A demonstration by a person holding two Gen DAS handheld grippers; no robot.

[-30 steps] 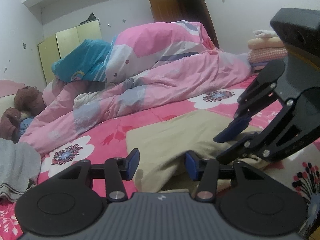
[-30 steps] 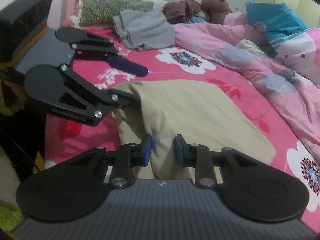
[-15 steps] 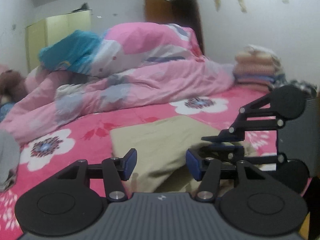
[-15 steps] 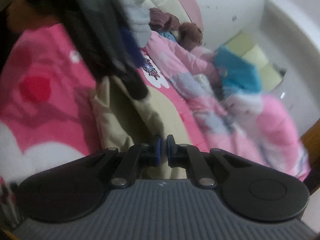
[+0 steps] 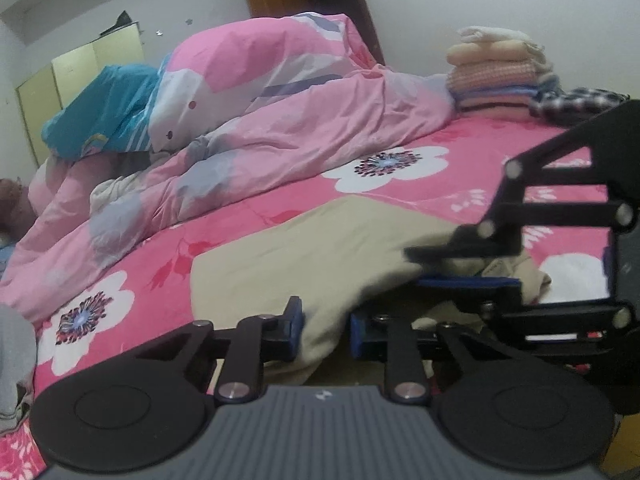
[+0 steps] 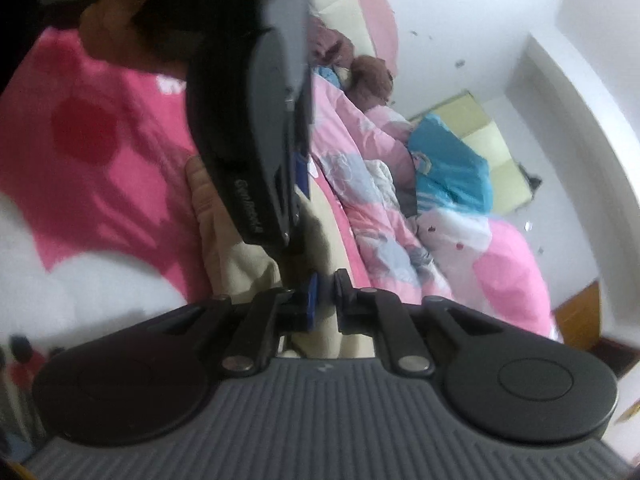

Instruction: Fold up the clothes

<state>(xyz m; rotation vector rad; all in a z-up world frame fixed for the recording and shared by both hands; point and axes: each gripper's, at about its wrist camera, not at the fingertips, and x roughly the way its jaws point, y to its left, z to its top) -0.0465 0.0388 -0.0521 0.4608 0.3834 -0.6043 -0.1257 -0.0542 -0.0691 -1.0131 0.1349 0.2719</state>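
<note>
**Both grippers at the near edge of the beige garment**

Beige garment (image 5: pixel 320 248) lies flat on the pink floral bedsheet (image 5: pixel 248 220), near edge bunched up by the tools.

Left gripper (image 5: pixel 325 326): jaws closing, a fold of the beige cloth between them; pads look not quite pressed on it.

Right gripper (image 6: pixel 325 300): jaws opening, gap narrow, beige cloth between the pads; contact not certain. In the left view it reaches in sideways from the right over the bunched edge.

Crumpled pink duvet (image 5: pixel 280 112) behind the garment. Stack of folded clothes (image 5: pixel 496 72) at the far corner. Grey garment (image 5: pixel 14 360) at left edge.
</note>
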